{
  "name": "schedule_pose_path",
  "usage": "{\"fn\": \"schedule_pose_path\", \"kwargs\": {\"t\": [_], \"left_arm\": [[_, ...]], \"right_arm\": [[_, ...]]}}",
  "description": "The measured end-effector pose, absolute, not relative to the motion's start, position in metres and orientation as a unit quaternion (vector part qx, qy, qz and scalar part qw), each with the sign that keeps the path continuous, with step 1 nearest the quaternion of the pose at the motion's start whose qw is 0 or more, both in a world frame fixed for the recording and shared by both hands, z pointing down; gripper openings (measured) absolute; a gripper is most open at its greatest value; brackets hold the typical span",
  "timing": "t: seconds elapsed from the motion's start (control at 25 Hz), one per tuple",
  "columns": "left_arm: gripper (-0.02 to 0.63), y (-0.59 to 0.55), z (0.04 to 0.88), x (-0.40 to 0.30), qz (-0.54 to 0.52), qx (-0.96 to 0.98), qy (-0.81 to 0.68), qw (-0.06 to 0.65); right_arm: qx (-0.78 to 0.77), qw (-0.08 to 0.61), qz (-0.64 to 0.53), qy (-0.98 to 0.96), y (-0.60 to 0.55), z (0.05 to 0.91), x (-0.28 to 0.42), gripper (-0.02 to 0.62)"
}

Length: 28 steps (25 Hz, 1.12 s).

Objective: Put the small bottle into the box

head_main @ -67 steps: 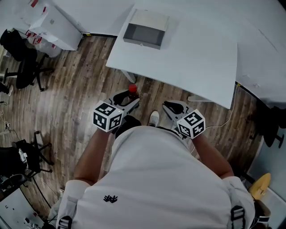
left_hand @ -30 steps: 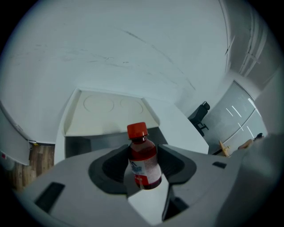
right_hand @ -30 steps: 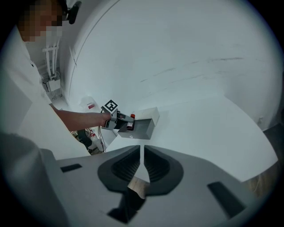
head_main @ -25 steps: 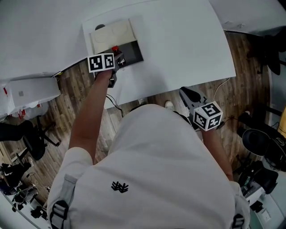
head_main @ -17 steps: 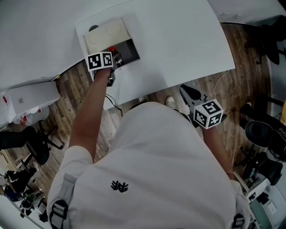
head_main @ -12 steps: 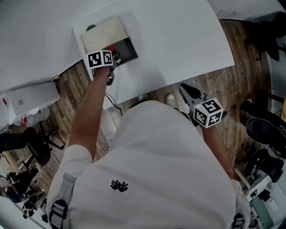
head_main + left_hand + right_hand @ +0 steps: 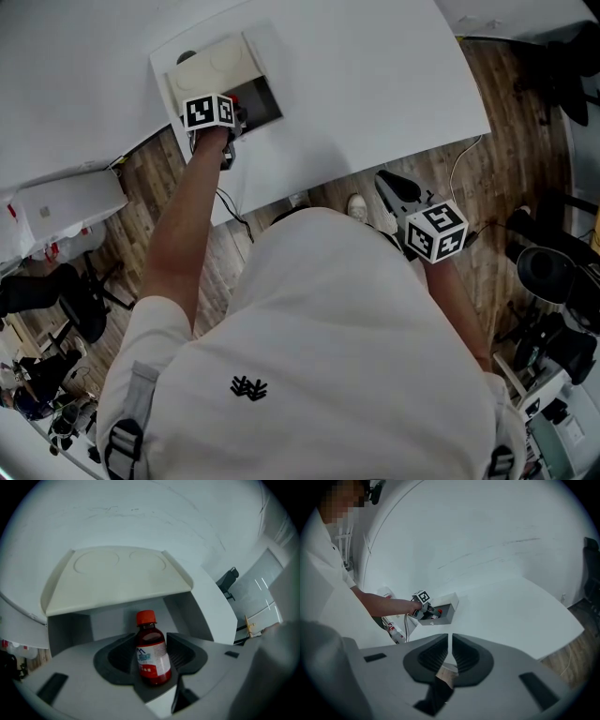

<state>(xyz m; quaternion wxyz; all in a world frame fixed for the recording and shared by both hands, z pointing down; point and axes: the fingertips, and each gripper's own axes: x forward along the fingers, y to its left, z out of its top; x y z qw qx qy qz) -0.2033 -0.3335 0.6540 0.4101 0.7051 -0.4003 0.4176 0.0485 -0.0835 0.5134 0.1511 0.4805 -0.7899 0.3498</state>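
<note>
Most of bottle (image 7: pixel 234 97) (behind left tool (image 7: pixel 235 112))

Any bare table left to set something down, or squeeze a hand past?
Head view: table is bare from the box out to the table's right and near edges. Crowded only at the box: left tongs grip the small bottle at its opening, beside the open lid.

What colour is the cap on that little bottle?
The cap is bright red, topping the dark bottle. It shows best in the left gripper view.
</note>
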Motion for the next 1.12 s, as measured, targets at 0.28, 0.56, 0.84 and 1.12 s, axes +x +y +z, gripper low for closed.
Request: {"fn": "schedule_pose_path", "kwargs": {"t": [0.28,0.56,0.84,1.12], "left_arm": [[0.213,-0.335,0.656,-0.206,0.419,0.687,-0.405,0.434],[0.218,-0.336,0.659,-0.215,0.395,0.656,-0.431,0.477],[0.221,-0.335,0.656,-0.218,0.401,0.646,-0.454,0.464],[0.225,-0.331,0.648,-0.220,0.373,0.647,-0.479,0.461]], "right_arm": [[0.474,0.146,0.351,-0.794,-0.078,0.515,0.058,0.029],[0.470,0.142,0.354,-0.796,-0.071,0.518,0.067,0.029],[0.463,0.141,0.354,-0.800,-0.067,0.517,0.077,0.029],[0.447,0.156,0.355,-0.806,-0.060,0.523,0.088,0.029]]}}
